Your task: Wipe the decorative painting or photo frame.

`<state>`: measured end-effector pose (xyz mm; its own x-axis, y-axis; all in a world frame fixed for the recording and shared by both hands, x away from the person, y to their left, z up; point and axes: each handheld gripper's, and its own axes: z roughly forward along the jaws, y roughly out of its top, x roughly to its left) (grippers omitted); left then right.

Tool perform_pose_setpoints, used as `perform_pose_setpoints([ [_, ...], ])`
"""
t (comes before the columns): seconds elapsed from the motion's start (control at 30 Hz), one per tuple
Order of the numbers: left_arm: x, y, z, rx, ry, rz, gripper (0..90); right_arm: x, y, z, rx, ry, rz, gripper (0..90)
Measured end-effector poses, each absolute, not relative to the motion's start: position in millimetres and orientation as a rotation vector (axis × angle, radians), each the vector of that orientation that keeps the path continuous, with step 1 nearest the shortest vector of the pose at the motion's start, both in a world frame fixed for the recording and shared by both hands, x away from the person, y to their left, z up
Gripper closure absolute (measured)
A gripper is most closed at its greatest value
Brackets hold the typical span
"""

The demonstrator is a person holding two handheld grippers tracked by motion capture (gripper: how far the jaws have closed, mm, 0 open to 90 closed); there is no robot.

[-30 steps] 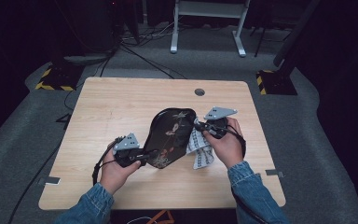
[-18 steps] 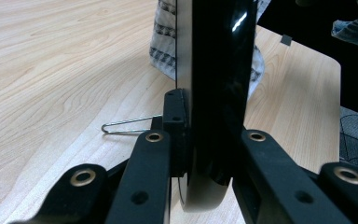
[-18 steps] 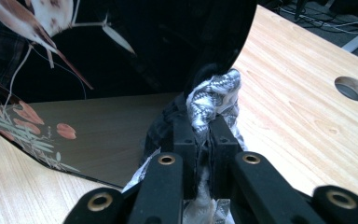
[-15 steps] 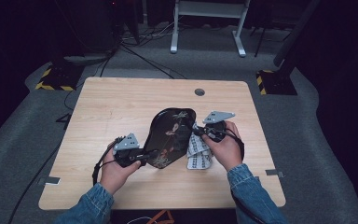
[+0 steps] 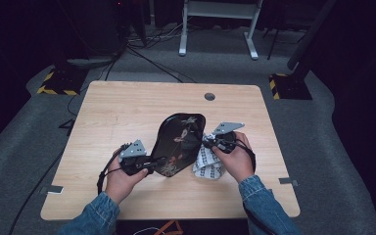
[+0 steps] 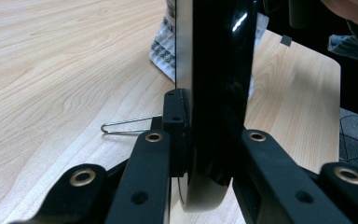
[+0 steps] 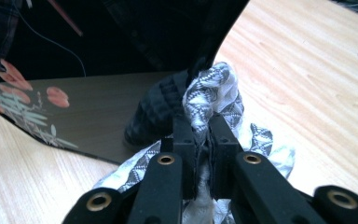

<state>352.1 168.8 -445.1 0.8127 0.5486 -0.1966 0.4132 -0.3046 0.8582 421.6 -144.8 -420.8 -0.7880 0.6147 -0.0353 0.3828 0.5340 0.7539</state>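
Observation:
A glossy black tray (image 5: 178, 142) painted with flowers stands tilted up off the wooden table (image 5: 127, 107). My left gripper (image 5: 152, 161) is shut on its near rim; in the left gripper view the tray's edge (image 6: 219, 93) runs straight up between the jaws. My right gripper (image 5: 208, 143) is shut on a white cloth with a dark triangle pattern (image 5: 206, 161). In the right gripper view the bunched cloth (image 7: 212, 95) presses against the tray's shiny face (image 7: 88, 121), which mirrors it.
A round cable hole (image 5: 209, 96) lies in the table near its far edge. A thin wire clip (image 6: 126, 126) rests on the wood beside the left jaws. A white frame's legs (image 5: 215, 29) stand on the floor beyond the table.
My right gripper has come down along the right side of the tray with the cloth, toward the table. The left gripper and the tray have held still.

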Motion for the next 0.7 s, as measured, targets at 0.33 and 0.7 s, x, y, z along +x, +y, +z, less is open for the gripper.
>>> perform_pose_setpoints([
  [0.33, 352.1, 168.9, -445.4, 1.938, 0.719, 0.161, 80.2, 420.6, -142.9, -437.0, 0.836, 2.525, 1.076, 85.1],
  [0.7, 352.0, 168.4, -445.6, 1.935, 0.722, 0.159, 79.9, 422.4, -142.9, -451.1, 0.863, 2.561, 1.039, 85.0],
])
